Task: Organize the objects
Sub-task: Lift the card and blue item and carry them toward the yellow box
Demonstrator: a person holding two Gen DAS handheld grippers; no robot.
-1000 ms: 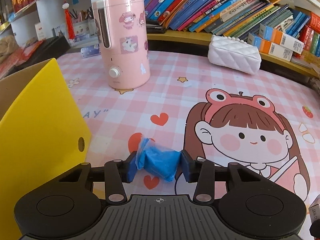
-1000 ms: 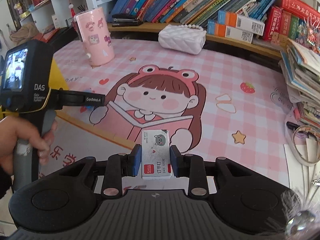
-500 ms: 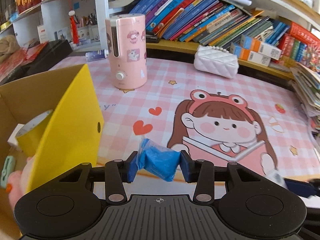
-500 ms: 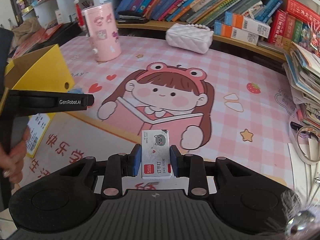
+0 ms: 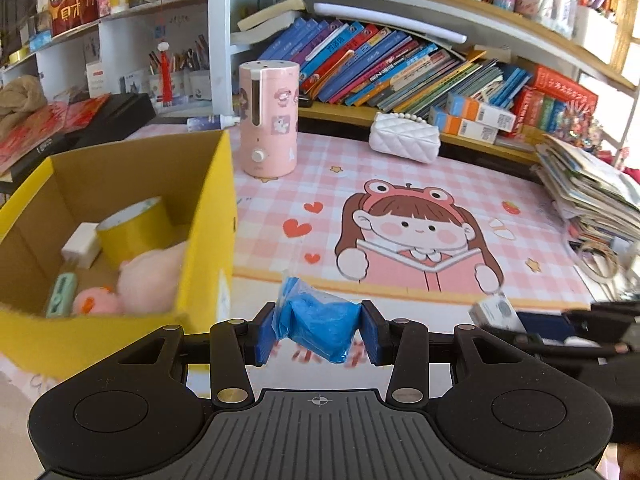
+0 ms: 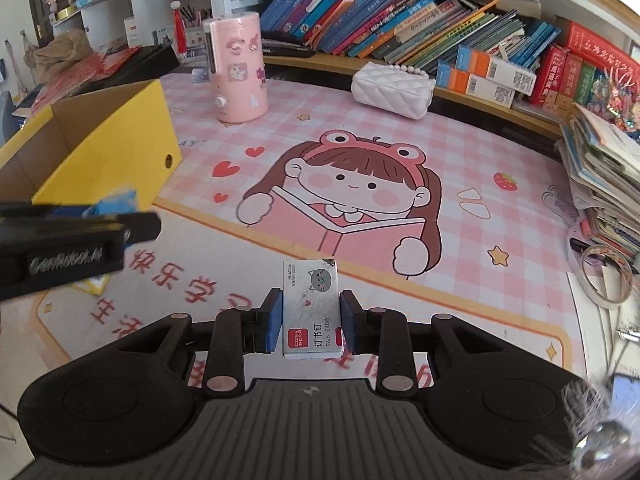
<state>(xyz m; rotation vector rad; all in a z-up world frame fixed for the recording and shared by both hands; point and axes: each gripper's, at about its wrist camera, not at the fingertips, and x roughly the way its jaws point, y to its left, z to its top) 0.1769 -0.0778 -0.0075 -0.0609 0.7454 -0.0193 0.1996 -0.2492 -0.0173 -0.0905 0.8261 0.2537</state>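
Left gripper point(image 5: 318, 330) stays clamped on the blue bag point(image 5: 320, 326), now higher and just right of the yellow box point(image 5: 208, 216); box interior has come into view: tape roll point(image 5: 134, 228), pink plush point(image 5: 148, 280). Right gripper point(image 6: 310, 320) still pinches the staple box point(image 6: 311, 306) above the mat point(image 6: 460, 152).

Lighting: bright, even daylight; soft shadows on the pink desk mat point(image 6: 480, 152). Glare: washed-out upper right corner. Distortion: strong fisheye curve along bookshelf point(image 5: 400, 12). Blur: left gripper point(image 6: 116, 216) in right wrist view; yellow box point(image 5: 208, 216) near rim.
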